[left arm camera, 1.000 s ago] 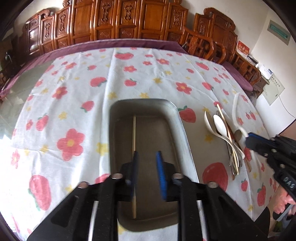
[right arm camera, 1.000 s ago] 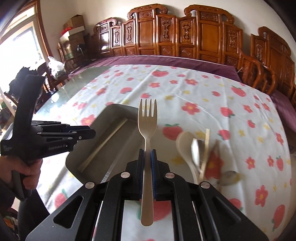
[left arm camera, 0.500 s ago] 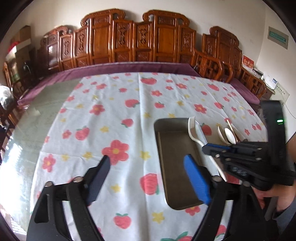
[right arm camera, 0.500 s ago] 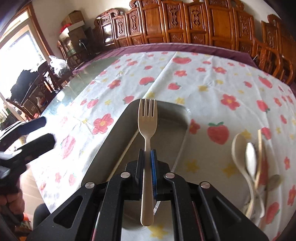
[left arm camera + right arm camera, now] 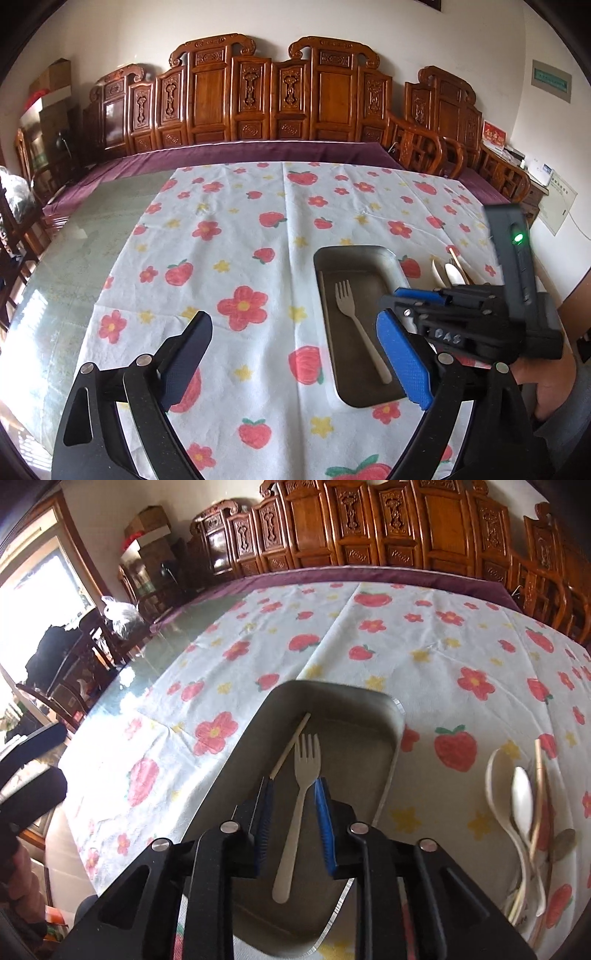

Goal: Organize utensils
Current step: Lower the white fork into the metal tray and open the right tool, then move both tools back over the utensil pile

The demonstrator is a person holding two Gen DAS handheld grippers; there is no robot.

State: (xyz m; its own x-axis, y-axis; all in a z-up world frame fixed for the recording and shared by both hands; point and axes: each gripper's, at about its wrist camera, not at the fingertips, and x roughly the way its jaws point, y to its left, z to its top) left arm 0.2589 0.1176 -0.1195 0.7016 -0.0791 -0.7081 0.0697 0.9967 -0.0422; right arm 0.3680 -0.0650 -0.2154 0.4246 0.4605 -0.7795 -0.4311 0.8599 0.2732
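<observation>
Right wrist view showed our right gripper (image 5: 295, 812) had just parted its jaws, leaving the fork (image 5: 299, 805) flat in the tray (image 5: 391, 716) beside a chopstick (image 5: 290, 746), while our left gripper (image 5: 295, 365) gaped empty; remaining utensils (image 5: 524, 812) waited at three o'clock.

Right hand-held gripper (image 5: 293, 823) opened, fork (image 5: 298, 805) dropped into tray (image 5: 391, 738)

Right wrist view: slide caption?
Right gripper open over the metal tray, pale fork and chopstick lying inside.
</observation>
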